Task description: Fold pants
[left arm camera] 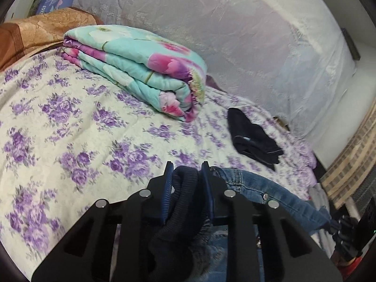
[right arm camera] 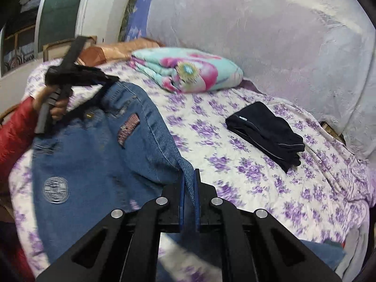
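Blue jeans (right arm camera: 94, 152) with patches hang spread above the bed, held up at two points of the waist. My right gripper (right arm camera: 189, 171) is shut on the denim edge at the waist's right corner. My left gripper (left arm camera: 186, 168) is shut on the dark ribbed knit waistband (left arm camera: 181, 199), with blue denim (left arm camera: 282, 195) trailing off to its right. In the right wrist view, the left gripper (right arm camera: 110, 79) bites the jeans' top left corner, held by a hand (right arm camera: 58, 108) in a red sleeve (right arm camera: 16, 129). The legs of the jeans drop out of sight below.
The bed (left arm camera: 70, 117) has a cream sheet with purple flowers. A folded turquoise and pink quilt (left arm camera: 141, 70) lies at the back. A folded dark garment (right arm camera: 265, 131) lies to the right. White lace fabric (right arm camera: 258, 35) hangs behind; a brown pillow (left arm camera: 35, 35) lies far left.
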`<state>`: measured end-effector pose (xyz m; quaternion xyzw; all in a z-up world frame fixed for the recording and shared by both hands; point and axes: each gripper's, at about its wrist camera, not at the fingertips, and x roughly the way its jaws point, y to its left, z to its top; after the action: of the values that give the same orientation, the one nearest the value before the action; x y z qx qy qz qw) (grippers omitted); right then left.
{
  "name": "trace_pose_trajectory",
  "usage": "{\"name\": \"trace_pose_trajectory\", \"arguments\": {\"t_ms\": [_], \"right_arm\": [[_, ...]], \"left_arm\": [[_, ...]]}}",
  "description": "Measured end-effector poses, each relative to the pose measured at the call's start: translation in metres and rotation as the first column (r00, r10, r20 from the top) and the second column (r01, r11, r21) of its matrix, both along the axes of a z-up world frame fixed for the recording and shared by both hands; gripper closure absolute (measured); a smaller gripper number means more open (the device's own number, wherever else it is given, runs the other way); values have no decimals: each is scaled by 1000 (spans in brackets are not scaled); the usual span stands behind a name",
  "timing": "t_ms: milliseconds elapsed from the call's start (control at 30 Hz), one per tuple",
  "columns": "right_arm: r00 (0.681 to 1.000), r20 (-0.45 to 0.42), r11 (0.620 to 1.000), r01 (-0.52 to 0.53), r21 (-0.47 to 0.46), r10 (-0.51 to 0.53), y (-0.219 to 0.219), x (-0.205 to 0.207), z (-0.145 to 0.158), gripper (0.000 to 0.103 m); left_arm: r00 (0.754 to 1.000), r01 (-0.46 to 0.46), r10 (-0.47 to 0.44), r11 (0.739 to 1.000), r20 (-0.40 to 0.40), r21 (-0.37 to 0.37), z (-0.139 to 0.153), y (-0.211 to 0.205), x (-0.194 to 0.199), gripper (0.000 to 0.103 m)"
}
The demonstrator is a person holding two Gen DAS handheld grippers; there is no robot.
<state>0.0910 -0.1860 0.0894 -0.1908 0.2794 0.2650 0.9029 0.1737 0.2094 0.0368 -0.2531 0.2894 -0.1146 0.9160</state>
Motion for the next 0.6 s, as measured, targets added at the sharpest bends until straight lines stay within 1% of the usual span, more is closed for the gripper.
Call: {"name": "trace_pose_trajectory", "arguments": {"t_ms": [133,167,233,267,300,333,367,433,467,500,533,567,600], "right_arm": [[999,34,999,-26,23,25,2,-42,-1,96],[999,35,999,-33,33,32,2,-52,-2,96],[999,27,998,-48,52,47,1,-72,-4,98],[998,19,997,-55,62,54,1,-80,-6,99],[997,5,994,-73,75,73,0,-90,-8,103],[996,-4,993,-85,78,86,1,-98,-10,103],[995,-13,993,-94,71,96,2,-104,-13,103],[993,-45,994,-105,9,106,6,-109,-31,103],[994,-46,994,-103,-23,102,8,-109,-38,103],[995,-44,994,-95,-49,93,9,-108,-46,103],[995,-55,995,-92,-45,89,9,-107,-50,103],[993,-68,995,-93,-23,92,7,-107,-51,102],[992,-80,995,-98,4,98,8,-108,-51,100]], "left_arm": [[998,-10,15,996,58,-86,1,11,-29,77],[998,-12,19,995,67,-104,1,14,-36,77],[995,-18,32,989,92,-149,-1,20,-62,77],[995,-20,36,987,96,-157,-2,21,-71,77],[995,-29,46,985,94,-169,-5,22,-87,76],[995,-41,56,982,77,-182,-10,23,-102,75],[997,-40,53,978,57,-204,-16,25,-112,70],[999,-27,36,961,27,-277,-28,28,-132,62],[999,-26,31,944,8,-328,-35,29,-143,60],[1000,-27,28,934,-1,-356,-38,30,-149,59],[1000,-26,25,927,-9,-374,-40,29,-154,58],[1000,-22,16,926,-19,-377,-39,26,-156,56],[1000,-18,9,931,-25,-364,-37,24,-156,54]]}}
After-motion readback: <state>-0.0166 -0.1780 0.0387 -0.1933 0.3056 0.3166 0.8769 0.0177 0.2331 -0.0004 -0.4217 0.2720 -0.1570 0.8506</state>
